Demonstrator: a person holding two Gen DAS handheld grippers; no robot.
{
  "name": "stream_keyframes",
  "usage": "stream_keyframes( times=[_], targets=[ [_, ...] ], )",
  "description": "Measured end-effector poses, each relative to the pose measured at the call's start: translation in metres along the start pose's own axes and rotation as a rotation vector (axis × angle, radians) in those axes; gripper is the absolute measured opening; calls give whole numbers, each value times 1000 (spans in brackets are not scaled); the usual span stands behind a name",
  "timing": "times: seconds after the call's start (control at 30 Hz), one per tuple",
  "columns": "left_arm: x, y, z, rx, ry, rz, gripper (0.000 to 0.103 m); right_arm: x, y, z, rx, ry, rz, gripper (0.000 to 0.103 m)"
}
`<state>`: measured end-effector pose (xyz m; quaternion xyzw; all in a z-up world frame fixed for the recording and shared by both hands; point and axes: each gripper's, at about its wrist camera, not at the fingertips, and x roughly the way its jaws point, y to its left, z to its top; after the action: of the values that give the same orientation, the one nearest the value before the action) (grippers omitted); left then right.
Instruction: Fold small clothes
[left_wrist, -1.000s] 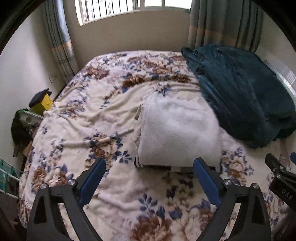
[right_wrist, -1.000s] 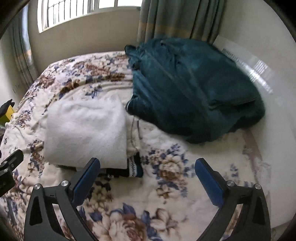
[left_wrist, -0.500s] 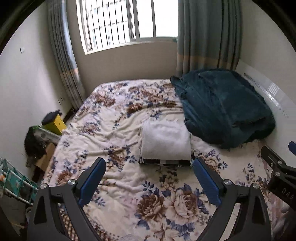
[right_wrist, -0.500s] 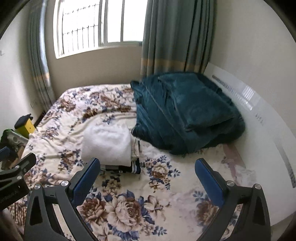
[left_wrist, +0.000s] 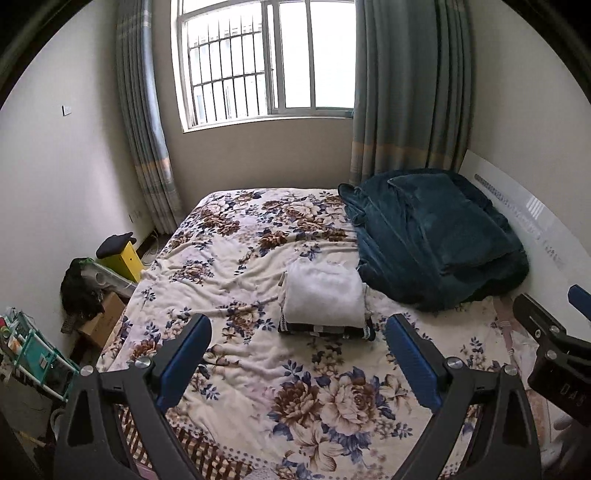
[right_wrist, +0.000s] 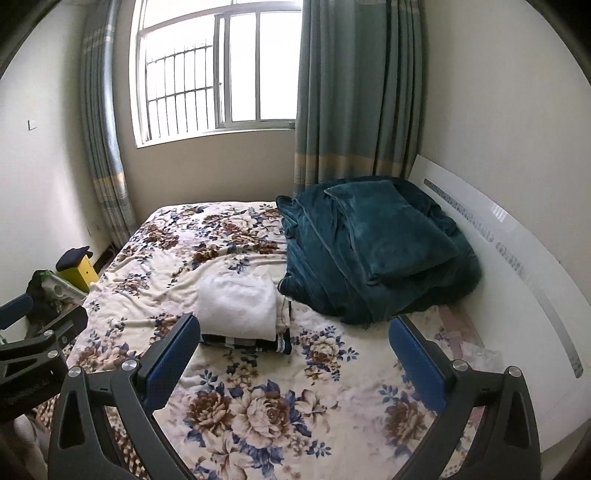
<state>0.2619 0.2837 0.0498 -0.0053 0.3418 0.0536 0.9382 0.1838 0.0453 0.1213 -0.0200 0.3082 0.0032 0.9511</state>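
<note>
— So, where does the folded stack sit?

— Centre of the frame in both views. A white fluffy garment (left_wrist: 323, 295) lies folded on top of a dark patterned piece (left_wrist: 325, 329), whose striped edge peeks out along the lower side of the pile. Both rest on the floral bedspread (left_wrist: 258, 369).

— And the grippers?

— The left gripper (left_wrist: 297, 360) is spread wide, its blue pads (left_wrist: 184, 362) holding nothing, low in the frame and short of the stack. The right gripper (right_wrist: 293, 360) is likewise parted and empty; its left pad (right_wrist: 173, 354) overlaps the lower left corner of the stack in the picture, though I cannot tell whether it touches.

— What crowds the stack's edges?

— On its right side, a heaped teal blanket (right_wrist: 369, 251) comes just beside the white garment's edge. That blanket fills the right part of the bed up to the white headboard panel (right_wrist: 517, 277).

— Any open room?

— Bare bedspread stretches left of the stack and toward the window (left_wrist: 266, 62) at the top. A broad strip of it also lies below the stack, between the pads. At the left edge of the frame, beyond the bed's side, sit a yellow box (left_wrist: 123, 260) and a cardboard box (left_wrist: 101, 321).
</note>
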Motion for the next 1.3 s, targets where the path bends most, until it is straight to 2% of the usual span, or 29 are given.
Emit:
stream_keyframes(
  times=[0.17,0.23,0.37,0.9,1.3],
  targets=[
    [-11,3,-2,-12,-10,-5,97,-15,-2,-3,-4,-4,4,103],
    [-15,4,-2,-15,-22,-4,103,-17,-2,-3,1,-1,6,103],
    [-23,6,-3,-15,-44,15,103,-19,-4,-3,-5,-8,2,103],
    [-38,12,-11,-24,-44,24,103,-26,-4,2,-19,-12,41,103],
    [-41,9,-12,-19,-40,22,103,-26,-4,0,-16,-15,41,103]
  ],
)
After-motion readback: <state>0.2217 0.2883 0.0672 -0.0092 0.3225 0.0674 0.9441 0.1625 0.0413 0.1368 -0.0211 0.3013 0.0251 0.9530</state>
